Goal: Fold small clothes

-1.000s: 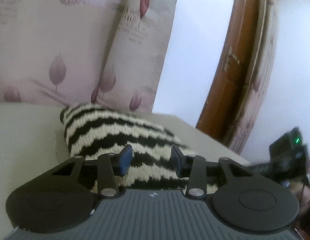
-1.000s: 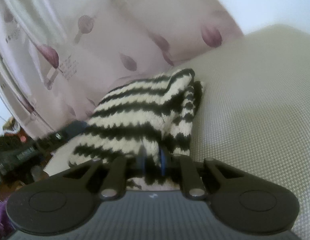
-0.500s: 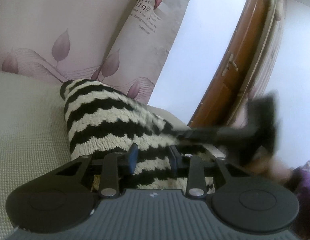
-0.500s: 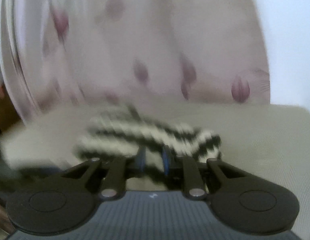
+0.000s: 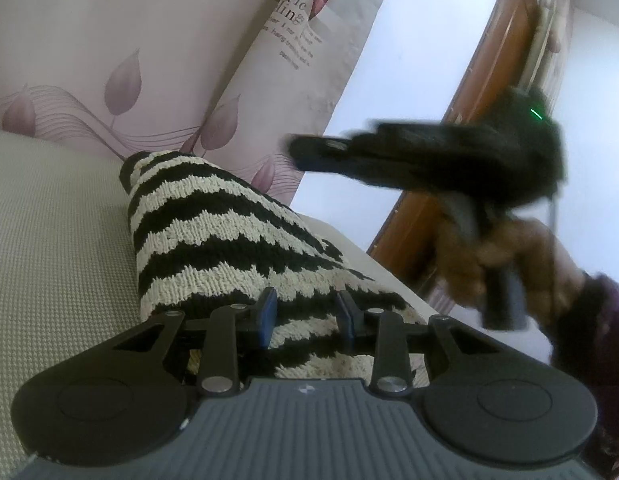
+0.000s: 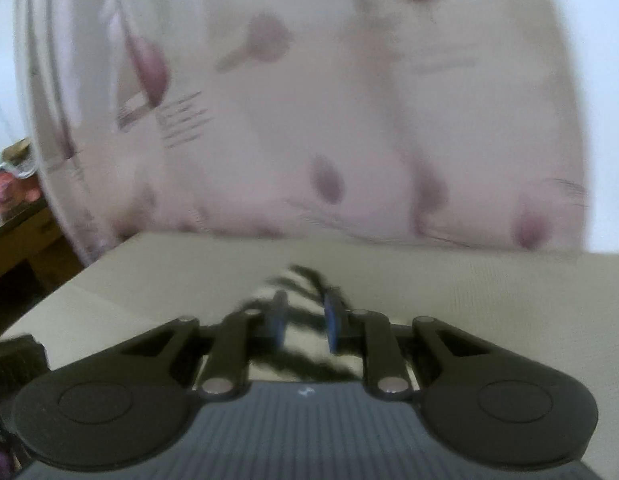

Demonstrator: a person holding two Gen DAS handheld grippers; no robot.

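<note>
The striped knit garment (image 5: 213, 240), black and cream, lies folded on a beige woven surface (image 5: 49, 240); it reaches from the left gripper (image 5: 307, 314) toward 11 o'clock in the left wrist view, where its far rounded end almost meets the foot of the pink leaf-printed curtain (image 5: 129, 60). The jaws of the left gripper stand partly apart over the near end of the garment; the knit fills the gap between them, but whether the pads press on it I cannot tell. At 9 o'clock from the garment the surface is bare and wide. At 3 o'clock its edge runs close beside the knit, and beyond that edge are a white wall and a brown wooden door (image 5: 489, 100).

The right gripper (image 5: 309, 148) hangs in the air at 2 o'clock in that view, blurred, clear of the garment, held by a hand (image 5: 509, 256) – nothing shows in its tip. In the right wrist view the right gripper (image 6: 305, 322) has its jaws narrowly apart, with the striped cloth seen below and blurred; no cloth appears clamped between them. Ahead of it the surface is open up to the curtain at 12 o'clock, and its left edge falls off at 9 o'clock toward dark furniture (image 6: 17, 240).
</note>
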